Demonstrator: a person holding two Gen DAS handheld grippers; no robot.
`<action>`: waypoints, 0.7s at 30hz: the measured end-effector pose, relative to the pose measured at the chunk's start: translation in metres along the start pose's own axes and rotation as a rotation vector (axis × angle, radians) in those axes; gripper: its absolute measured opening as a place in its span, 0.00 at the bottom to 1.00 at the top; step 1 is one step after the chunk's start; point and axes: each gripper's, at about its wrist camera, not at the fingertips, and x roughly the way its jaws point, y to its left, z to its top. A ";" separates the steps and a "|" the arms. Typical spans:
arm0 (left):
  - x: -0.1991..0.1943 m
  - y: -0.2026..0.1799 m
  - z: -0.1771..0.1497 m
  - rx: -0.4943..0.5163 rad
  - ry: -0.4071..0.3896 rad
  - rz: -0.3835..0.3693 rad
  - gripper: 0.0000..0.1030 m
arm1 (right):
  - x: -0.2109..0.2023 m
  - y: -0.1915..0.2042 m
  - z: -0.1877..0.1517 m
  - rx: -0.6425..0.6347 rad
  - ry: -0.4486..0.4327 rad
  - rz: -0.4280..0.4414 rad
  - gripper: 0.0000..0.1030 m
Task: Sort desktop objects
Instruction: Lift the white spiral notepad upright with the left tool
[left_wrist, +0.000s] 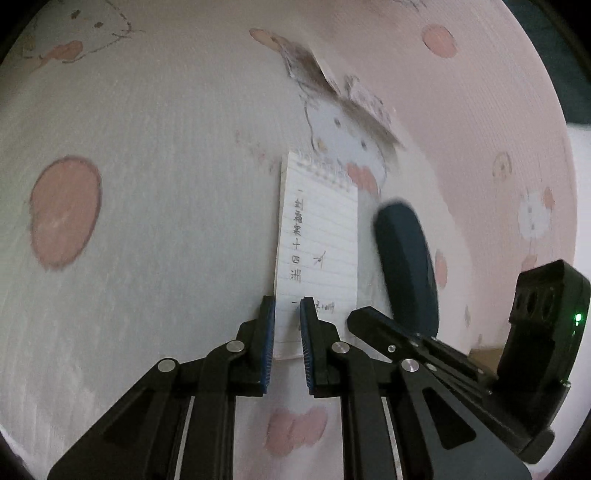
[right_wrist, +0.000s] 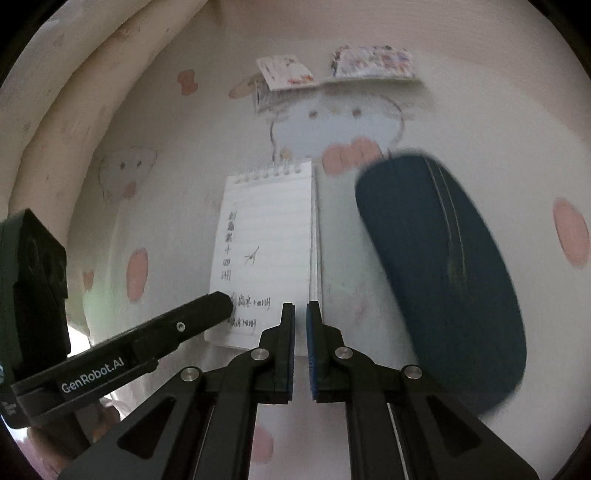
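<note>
Left gripper (left_wrist: 287, 306) points steeply downward, its blue-padded jaws narrowed to a slim gap with both pads visible and nothing seen pressed between them. Right gripper (right_wrist: 300, 310) likewise points steeply downward, jaws drawn almost together with only a thin slit between the pads and nothing clamped. The two units sit side by side, close together, each one's black finger linkage and camera housing showing at the edge of the other's wrist view.
</note>
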 end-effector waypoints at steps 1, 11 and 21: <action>-0.002 -0.001 -0.006 0.017 0.007 0.006 0.15 | -0.001 0.000 -0.007 0.006 0.003 0.008 0.04; -0.016 0.009 -0.038 0.040 0.035 0.004 0.15 | -0.009 0.014 -0.041 -0.088 0.025 -0.030 0.05; -0.030 -0.009 -0.023 0.184 -0.055 0.065 0.48 | -0.009 -0.015 -0.027 0.077 -0.019 0.118 0.46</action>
